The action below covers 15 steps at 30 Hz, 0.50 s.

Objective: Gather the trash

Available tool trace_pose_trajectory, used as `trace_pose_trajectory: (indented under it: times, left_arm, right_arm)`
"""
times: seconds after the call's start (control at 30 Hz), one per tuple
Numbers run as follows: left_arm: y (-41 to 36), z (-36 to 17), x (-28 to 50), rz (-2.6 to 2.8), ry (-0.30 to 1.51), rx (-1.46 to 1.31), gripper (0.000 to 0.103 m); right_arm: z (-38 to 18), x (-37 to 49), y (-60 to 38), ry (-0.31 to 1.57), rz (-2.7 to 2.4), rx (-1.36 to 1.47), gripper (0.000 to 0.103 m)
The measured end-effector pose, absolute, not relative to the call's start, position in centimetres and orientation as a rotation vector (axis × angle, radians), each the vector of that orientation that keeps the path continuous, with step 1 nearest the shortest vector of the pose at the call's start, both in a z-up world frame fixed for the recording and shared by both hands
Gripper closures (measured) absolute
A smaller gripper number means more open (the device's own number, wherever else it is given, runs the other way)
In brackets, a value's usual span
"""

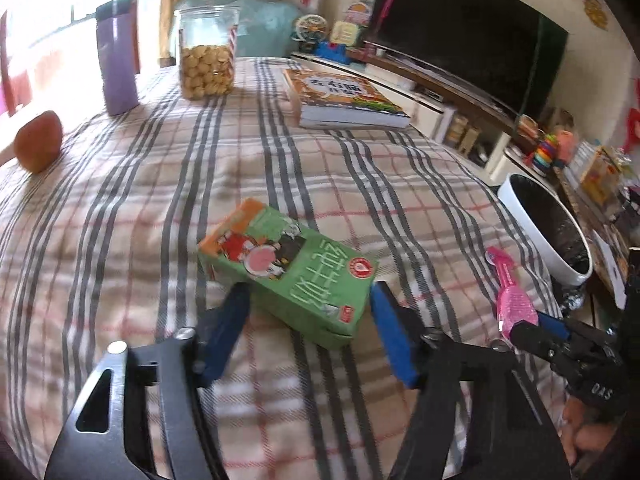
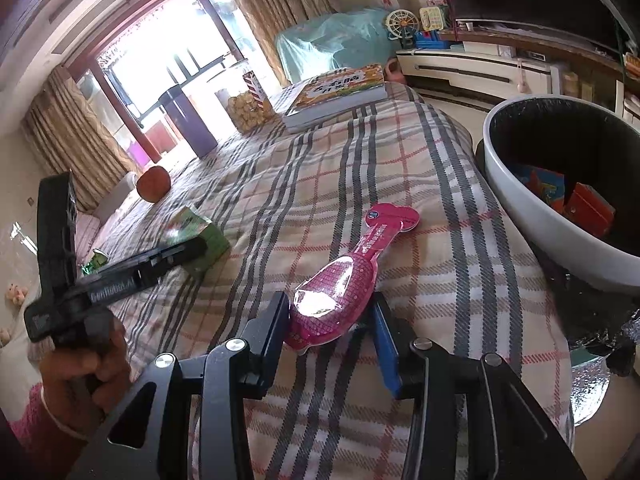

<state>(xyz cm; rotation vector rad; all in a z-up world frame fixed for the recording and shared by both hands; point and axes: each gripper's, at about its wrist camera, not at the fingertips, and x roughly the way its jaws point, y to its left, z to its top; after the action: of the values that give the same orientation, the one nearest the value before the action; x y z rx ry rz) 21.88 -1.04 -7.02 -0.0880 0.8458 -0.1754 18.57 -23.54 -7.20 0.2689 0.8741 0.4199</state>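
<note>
1. Fingers of the left gripper (image 1: 310,300) stand apart on either side of the near end of a green carton (image 1: 288,270); its blue pads (image 1: 390,336) sit just beside the carton's sides with slight gaps showing, so nothing is clamped there.
2. Fingers of the right gripper (image 2: 332,328) are closed against the wide lower end of a pink snack packet (image 2: 344,280), one on each side, and the packet bulges between them.
3. Both things lie on a table covered with a plaid cloth (image 1: 160,200) of grey and red stripes. The carton lies flat and skewed across the stripes near the middle; the pink packet lies towards the right-hand edge, its narrow tab end pointing away from the right gripper.
4. Seen from the right wrist, the left gripper's black body reaches over the green carton, held by a hand (image 2: 86,364) with a pink cuff at the wrist.
5. Just off the right edge of the table stands a white trash bin (image 2: 520,216) with a dark liner; red and blue boxes (image 2: 568,196) lie inside it.
6. Farther along the table: a thick book (image 1: 340,98) with an orange cover, a clear jar of round biscuits (image 1: 206,52), a purple tumbler (image 1: 118,60) and, near the left edge, an orange-brown fruit (image 1: 40,142).
7. Beyond the table are a dark television screen (image 1: 460,28) above a low unit crowded with toys, curtains and a bright window.
</note>
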Motion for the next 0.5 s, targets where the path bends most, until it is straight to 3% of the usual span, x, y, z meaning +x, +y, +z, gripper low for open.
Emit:
trace_pose_trajectory:
  times: [0.2,0.27,0.33,0.5]
  left_arm:
    - [1.0,-7.1,21.3,-0.173,0.866,-0.137,0.042]
    - [0.3,-7.2,20.8,-0.156,0.873,-0.130,0.022]
    - [-0.5,-7.3,21.0,-0.114,0.879,-0.130,0.012]
    - [-1.9,-7.8,23.0,-0.040,0.911,-0.165,0.012]
  right_arm:
    - [-7.2,18.6,-23.4,0.873,0.417,0.263,0.061]
    - [-7.3,18.6,-23.4,0.871,0.421,0.267,0.059]
    - [-7.3,18.7,-23.4,0.869,0.420,0.269,0.059]
    - [-7.5,18.9,-23.2,0.864,0.414,0.263,0.059]
